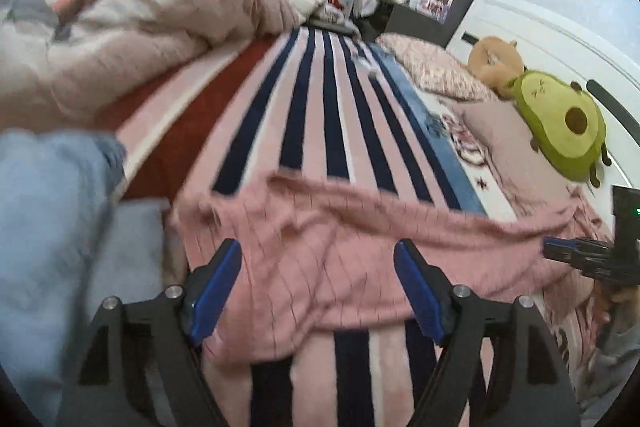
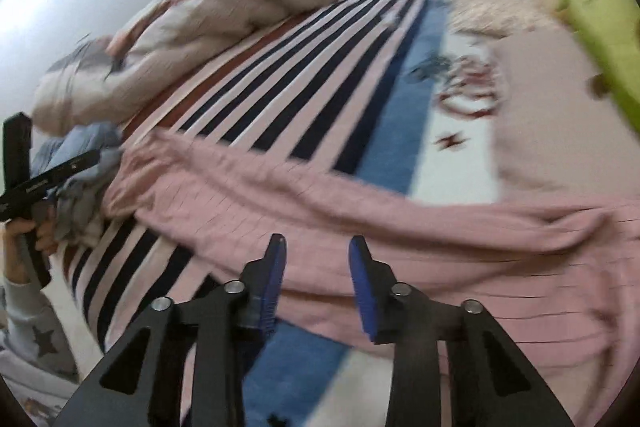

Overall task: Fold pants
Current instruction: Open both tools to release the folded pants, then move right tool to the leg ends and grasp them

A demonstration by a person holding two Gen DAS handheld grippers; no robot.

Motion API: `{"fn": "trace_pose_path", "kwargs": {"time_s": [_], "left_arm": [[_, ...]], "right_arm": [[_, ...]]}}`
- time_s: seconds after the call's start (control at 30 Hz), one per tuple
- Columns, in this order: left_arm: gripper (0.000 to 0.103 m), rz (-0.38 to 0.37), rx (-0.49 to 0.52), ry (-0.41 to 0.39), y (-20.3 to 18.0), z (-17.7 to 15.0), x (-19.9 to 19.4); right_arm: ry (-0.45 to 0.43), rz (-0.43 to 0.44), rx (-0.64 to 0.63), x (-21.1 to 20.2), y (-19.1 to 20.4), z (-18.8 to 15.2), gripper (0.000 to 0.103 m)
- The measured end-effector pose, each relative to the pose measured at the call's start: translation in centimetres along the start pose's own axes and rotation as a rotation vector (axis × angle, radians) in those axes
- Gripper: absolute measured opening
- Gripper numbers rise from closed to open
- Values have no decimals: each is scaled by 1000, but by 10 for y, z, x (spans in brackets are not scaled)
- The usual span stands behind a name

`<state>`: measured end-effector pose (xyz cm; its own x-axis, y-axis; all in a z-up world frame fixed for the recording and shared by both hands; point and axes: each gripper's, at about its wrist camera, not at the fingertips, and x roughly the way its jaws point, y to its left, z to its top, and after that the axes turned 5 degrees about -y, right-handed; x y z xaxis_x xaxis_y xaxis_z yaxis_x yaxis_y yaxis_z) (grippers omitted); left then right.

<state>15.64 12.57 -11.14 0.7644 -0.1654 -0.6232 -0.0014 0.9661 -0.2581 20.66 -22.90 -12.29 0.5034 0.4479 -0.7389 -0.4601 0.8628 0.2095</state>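
Pink pants point(image 1: 344, 251) with thin dark lines lie spread across the striped bed cover, also in the right wrist view point(image 2: 360, 215). My left gripper point(image 1: 318, 259) is open, its blue pads wide apart just above the left part of the pants, holding nothing. My right gripper point(image 2: 317, 255) is open with a narrower gap, hovering over the near edge of the pants toward their right part. The right gripper also shows at the right edge of the left wrist view point(image 1: 588, 255). The left gripper shows at the left edge of the right wrist view point(image 2: 44, 179).
A striped pink and navy cover point(image 1: 320, 107) lies on the bed. A bunched beige duvet point(image 1: 140, 39) sits at the far left. Light blue jeans point(image 1: 44, 211) lie left of the pants. An avocado plush point(image 1: 560, 123), a brown plush point(image 1: 496, 59) and pillows point(image 1: 432, 63) are at the right.
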Motion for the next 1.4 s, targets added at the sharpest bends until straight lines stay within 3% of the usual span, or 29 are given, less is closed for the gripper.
{"fn": "trace_pose_path", "kwargs": {"time_s": [0.1,0.2,0.4,0.53,0.63,0.8,0.9,1.03,1.17,1.4], "left_arm": [[75,36,65,12,-8,-12,7],[75,21,78,16,-11,-10,11],[75,2,78,-2,-14,6,20],[75,-3,93,5,-22,13,36],[75,-10,101,4,-27,16,42],[75,-32,117,-21,-38,24,40],[75,-55,119,-30,-44,24,36],[76,-80,121,-30,-54,18,29],[76,-104,114,-19,-66,9,22],[76,-97,135,4,-83,-3,13]], "right_arm": [[55,42,-11,31,10,-7,21],[92,37,-14,59,9,-7,20],[52,-69,0,87,-16,22,20],[-13,-202,-16,90,-29,41,20],[-15,-251,0,90,-40,50,20],[-70,-217,6,42,-44,45,22],[-92,-260,16,1,-48,29,36],[-132,-407,75,-72,-64,-12,40],[-128,-611,99,-127,-73,-60,54],[-51,-814,76,-130,-99,-105,53]]}}
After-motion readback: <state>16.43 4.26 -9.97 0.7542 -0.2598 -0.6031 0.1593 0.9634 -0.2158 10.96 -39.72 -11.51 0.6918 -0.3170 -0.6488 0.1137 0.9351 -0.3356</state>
